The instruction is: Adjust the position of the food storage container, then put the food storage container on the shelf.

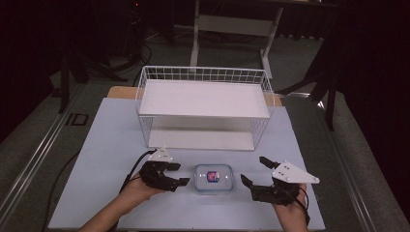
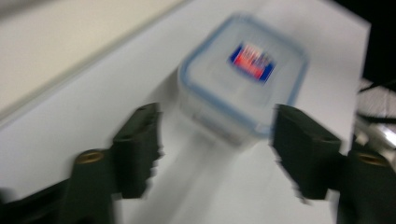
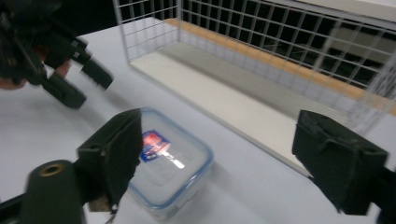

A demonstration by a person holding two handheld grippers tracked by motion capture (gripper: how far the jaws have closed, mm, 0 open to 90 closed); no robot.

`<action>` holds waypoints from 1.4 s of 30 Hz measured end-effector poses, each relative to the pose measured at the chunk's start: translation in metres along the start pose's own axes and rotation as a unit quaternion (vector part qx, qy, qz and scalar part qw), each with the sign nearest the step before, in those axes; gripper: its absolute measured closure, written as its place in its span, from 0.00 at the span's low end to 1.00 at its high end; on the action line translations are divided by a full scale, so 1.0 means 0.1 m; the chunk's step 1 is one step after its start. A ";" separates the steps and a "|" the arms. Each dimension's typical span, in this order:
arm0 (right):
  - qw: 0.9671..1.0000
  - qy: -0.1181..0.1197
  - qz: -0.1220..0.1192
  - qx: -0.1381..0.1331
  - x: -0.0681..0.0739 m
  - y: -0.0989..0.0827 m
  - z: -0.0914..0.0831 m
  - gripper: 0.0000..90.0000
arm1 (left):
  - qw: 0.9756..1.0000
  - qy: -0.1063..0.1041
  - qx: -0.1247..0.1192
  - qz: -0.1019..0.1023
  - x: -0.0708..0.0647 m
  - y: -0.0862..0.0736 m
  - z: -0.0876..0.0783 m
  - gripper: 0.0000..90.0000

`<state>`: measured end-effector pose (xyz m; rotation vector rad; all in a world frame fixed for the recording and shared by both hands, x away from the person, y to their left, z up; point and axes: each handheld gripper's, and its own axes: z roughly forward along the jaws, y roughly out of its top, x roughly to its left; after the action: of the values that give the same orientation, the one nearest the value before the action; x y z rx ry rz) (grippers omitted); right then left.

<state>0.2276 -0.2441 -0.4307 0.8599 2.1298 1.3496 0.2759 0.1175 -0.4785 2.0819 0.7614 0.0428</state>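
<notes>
Left tool (image 1: pixel 176 174): held in the person's left hand (image 1: pixel 138 188) at the near left of the surface (image 1: pixel 106 145), just left of the box (image 1: pixel 213 178). Jaws spread, nothing between the pads; they point toward the box without touching it. In the left gripper view the two black jaws stand wide apart with the box (image 2: pixel 243 77) beyond them, blurred. A grey plate (image 1: pixel 161 155) sits on top of the tool and a cable (image 1: pixel 133 169) trails from it.

Box: clear, rectangular, rounded corners, blue-rimmed lid with a red-and-blue label (image 1: pixel 212 176). Lid on. It rests flat on the surface, near the front edge, between the two tools and in front of the rack (image 1: pixel 203 108). In the right gripper view the box (image 3: pixel 173 172) lies low, partly behind the left-hand jaw of that view, with the left tool (image 3: pixel 79 81) farther off at upper left.

Rack: white wire frame, two white shelves, standing at the middle of the surface behind the box, well apart from it. Both shelves bare.

Right tool (image 1: pixel 255 170): held in the person's right hand (image 1: pixel 290 205) at the near right, just right of the box. Jaws spread wide, pinching nothing, apart from the box. Grey plate (image 1: pixel 294 173) on top.
</notes>
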 end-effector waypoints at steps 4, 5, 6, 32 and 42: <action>0.999 0.030 0.024 0.006 -0.02 0.02 0.04 0.19 | 1.000 -0.005 -0.014 -0.002 -0.02 0.06 -0.03 0.13; 0.999 0.027 0.015 0.012 -0.02 0.02 0.06 0.19 | 1.000 -0.002 -0.011 -0.006 -0.02 0.07 -0.02 0.08; 0.999 0.026 0.012 0.014 -0.02 0.03 0.07 0.19 | 1.000 0.000 -0.009 -0.014 -0.02 0.08 0.00 0.05; 0.921 0.127 0.328 0.168 -0.36 -0.34 0.80 0.16 | 0.981 -0.033 0.026 -0.192 0.04 0.04 0.55 0.06; 0.895 0.148 0.363 0.213 -0.30 -0.49 0.95 0.31 | 0.963 -0.050 0.047 -0.261 0.09 -0.09 0.68 0.24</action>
<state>0.3000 -0.2228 -0.5115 1.8778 2.5096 1.4183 0.2991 0.0762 -0.5284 1.8903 1.2449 -0.3930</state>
